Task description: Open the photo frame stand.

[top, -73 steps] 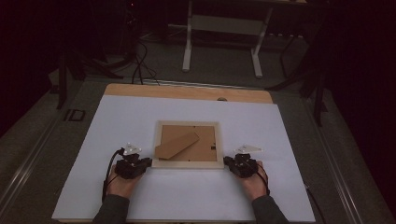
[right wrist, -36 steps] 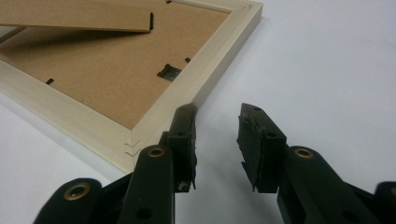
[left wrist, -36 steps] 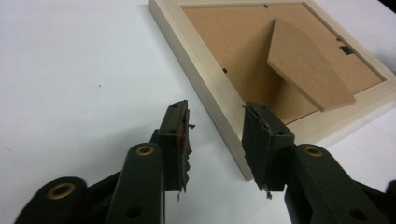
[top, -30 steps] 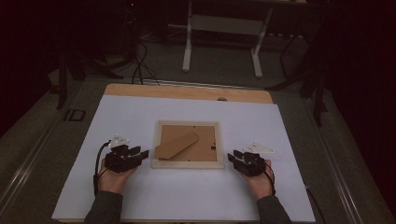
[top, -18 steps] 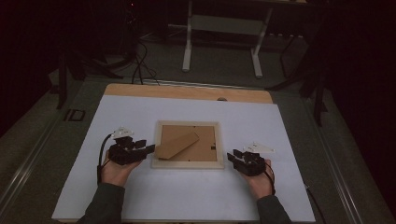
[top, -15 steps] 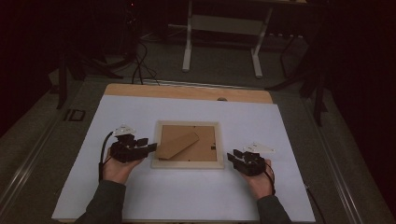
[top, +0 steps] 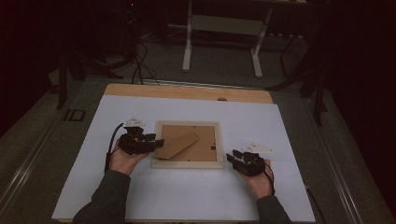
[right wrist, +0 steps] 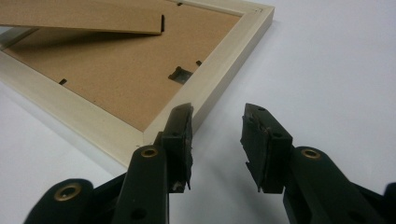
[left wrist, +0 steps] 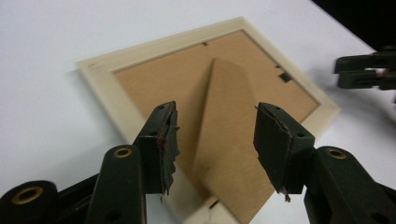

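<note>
- Picture frame [top: 187, 144]: pale wood, laid face down at the middle of the bench [top: 187, 196], brown backing board up.
- Easel stand [left wrist: 224, 116]: lies on the backing, its free end lifted.
- Left tool [left wrist: 212, 140]: jaws have just been opening; now released, poised over the stand's narrow end, nothing gripped.
- Right tool [right wrist: 215, 140]: released, beside the frame's near right corner, apart from it.
- Handling, judged: stand is best pinched near its free end while the corner is steadied.
- Surface: white sheet on wood.
- Room: dark; metal legs [top: 189, 42] behind.

A pale wooden picture frame [top: 187, 144] lies face down on the white table [top: 187, 196], its brown backing board up, the stand flap [top: 177, 144] slightly raised.
</note>
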A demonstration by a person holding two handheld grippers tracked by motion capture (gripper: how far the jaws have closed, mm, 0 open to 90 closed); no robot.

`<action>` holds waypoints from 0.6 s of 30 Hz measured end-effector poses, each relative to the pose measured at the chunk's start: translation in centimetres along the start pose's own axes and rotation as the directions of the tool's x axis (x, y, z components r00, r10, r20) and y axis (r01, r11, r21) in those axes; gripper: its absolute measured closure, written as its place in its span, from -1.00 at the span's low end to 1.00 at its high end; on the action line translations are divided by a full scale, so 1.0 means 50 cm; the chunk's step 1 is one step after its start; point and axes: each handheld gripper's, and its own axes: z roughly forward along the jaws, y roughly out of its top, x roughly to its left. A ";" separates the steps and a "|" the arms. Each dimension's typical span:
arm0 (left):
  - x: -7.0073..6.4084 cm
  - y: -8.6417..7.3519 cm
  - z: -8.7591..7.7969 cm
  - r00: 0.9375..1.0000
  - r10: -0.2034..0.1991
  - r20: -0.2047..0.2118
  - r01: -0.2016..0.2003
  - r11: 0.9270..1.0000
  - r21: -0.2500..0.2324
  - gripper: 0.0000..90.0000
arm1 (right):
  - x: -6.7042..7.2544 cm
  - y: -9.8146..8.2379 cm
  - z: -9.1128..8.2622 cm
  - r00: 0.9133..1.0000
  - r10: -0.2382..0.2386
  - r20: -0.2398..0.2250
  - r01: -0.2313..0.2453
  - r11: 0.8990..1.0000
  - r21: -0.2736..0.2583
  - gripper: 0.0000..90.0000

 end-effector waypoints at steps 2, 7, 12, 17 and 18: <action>-0.001 0.004 0.006 1.000 0.006 0.012 -0.006 1.000 0.011 0.13 | 0.000 0.000 0.001 1.000 0.000 -0.002 0.000 1.000 0.001 0.39; -0.002 0.009 0.023 1.000 0.011 0.018 -0.011 0.999 0.039 0.16 | 0.001 0.000 0.001 1.000 -0.008 -0.006 0.008 1.000 0.004 0.38; -0.001 0.013 0.035 1.000 0.008 0.024 -0.009 0.998 0.055 0.22 | 0.003 0.000 0.002 1.000 -0.010 -0.013 0.010 1.000 0.002 0.38; -0.001 0.017 0.047 0.999 0.018 0.038 -0.021 0.997 0.071 0.23 | 0.005 0.001 0.003 1.000 -0.013 -0.017 0.013 1.000 0.004 0.38; -0.001 0.018 0.050 0.999 0.017 0.039 -0.020 0.997 0.074 0.23 | 0.004 0.001 0.003 1.000 -0.012 -0.019 0.012 1.000 0.004 0.38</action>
